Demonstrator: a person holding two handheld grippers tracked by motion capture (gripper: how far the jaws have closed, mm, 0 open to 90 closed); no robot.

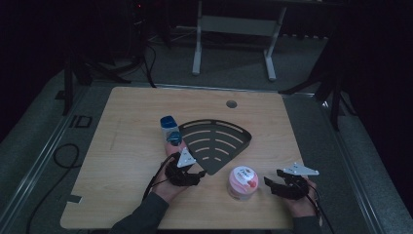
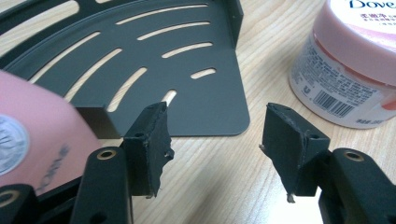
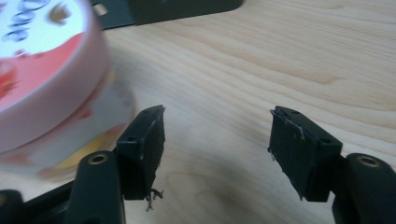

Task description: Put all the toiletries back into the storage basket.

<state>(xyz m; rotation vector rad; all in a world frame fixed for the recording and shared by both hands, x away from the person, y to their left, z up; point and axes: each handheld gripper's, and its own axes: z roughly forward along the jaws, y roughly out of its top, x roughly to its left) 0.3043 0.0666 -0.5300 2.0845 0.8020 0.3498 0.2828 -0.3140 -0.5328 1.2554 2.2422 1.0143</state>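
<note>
Two grippers, both jaws apart, nothing between | left gripper [image 1: 197, 174] lower centre of high view, at dark slotted rack [image 1: 216, 141] | right gripper [image 1: 272, 184] lower right, just beside pink-lidded jar [image 1: 243, 182] | left gripper view: "Dove" lettering, barcode on jar [image 2: 348, 65] | high view: blue-capped bottle [image 1: 170, 129] at rack's left edge

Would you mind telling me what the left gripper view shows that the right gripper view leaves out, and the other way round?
Left gripper view alone: the slotted floor of the dark corner rack, the barcode on the pink-lidded jar, and a pink blurred item at the frame's left edge.
Right gripper view alone: the jar's printed lid top, just left of the right gripper.
Shared: the jar, an edge of the rack, the wooden table, and open black jaws with nothing between them, as on the left gripper.
</note>
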